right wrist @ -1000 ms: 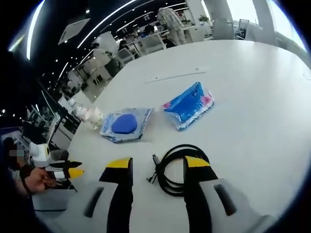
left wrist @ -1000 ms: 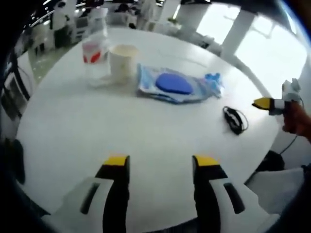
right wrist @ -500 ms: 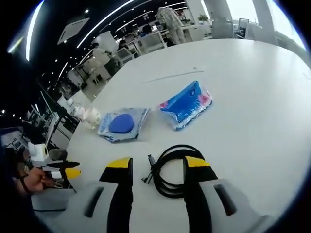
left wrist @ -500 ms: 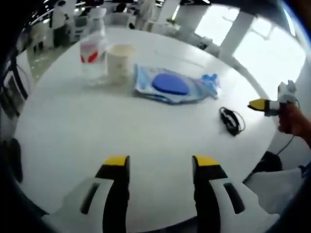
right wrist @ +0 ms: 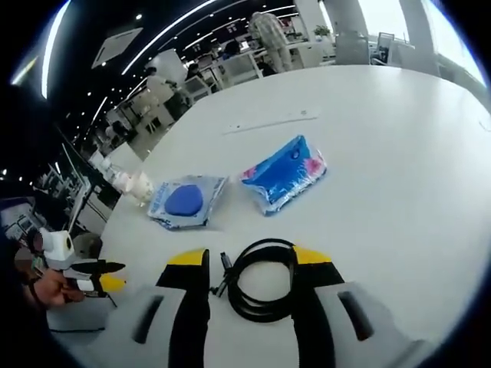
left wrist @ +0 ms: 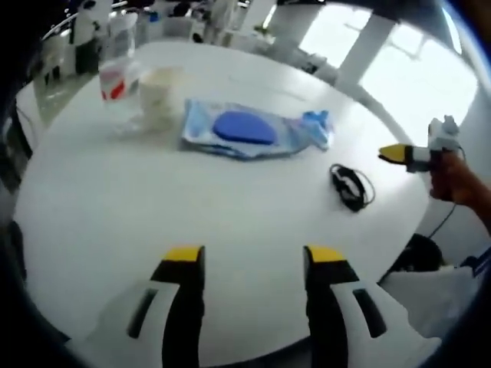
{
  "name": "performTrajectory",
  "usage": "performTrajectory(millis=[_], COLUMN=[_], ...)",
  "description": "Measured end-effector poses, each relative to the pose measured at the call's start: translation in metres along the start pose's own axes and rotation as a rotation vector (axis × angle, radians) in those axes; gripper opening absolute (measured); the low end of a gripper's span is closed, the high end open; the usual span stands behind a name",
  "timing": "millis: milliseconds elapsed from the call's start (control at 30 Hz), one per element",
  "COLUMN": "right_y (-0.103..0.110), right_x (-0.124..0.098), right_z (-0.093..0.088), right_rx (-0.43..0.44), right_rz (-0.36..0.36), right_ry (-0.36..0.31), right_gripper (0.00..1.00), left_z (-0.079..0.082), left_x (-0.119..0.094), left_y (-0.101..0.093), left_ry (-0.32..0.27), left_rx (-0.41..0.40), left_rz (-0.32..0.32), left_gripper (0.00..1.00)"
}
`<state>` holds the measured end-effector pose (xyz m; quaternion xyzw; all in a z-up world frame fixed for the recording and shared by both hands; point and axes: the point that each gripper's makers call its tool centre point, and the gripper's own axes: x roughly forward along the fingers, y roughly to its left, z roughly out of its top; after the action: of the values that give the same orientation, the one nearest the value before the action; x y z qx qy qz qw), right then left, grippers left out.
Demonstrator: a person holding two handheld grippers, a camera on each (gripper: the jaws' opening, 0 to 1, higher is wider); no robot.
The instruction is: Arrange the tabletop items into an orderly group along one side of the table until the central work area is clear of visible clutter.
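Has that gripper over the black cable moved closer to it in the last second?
Yes. The right gripper has advanced: its open jaws now flank the cable, which lay ahead of them before.

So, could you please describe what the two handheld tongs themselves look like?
The left tongs and the right tongs match: each has two broad, light grey jaws with black inner faces, dark slots and yellow tips. Seen from the side, the right tongs taper to a yellow point below a white housing.
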<state>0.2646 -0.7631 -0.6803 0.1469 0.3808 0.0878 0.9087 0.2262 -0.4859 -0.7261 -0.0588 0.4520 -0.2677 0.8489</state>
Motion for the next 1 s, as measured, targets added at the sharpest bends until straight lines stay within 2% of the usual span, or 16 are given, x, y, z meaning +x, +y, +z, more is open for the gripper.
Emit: performTrajectory(millis=[100, 300, 433, 800, 1000], right_y=[-0.001, -0.008, -0.011, -0.017, -0.036], right_x=[0.003, 0.01, 0.019, 0.042, 0.057], right_z=[0.002, 0.01, 0.018, 0.059, 0.081], right_rx=[-0.006, -0.021, -0.054, -0.114, -0.151], right_rz=[0.002, 0.005, 0.007, 0.006, -0.008], right_ry=[0.0, 0.003, 0.008, -0.009, -0.004], right_gripper=[0.41, 0.41, 0.41, 0.42, 0.42], left_z=[0.004, 0.008, 0.003, -0.021, -0.028], left_x=[0.005, 0.014, 0.013, 0.007, -0.003], left_y=[-0.015, -0.048, -0.062, -0.068, -0.067], left_ry=[-0.006, -0.002, 0.009, 0.059, 0.073], left_rx=[-0.044, 0.006, 0.037, 0.102, 0.128], left_rz=[-0.025, -0.062, -0.08, -0.089, -0.093], left_gripper=[0.49, 0.49, 0.49, 0.5, 0.5])
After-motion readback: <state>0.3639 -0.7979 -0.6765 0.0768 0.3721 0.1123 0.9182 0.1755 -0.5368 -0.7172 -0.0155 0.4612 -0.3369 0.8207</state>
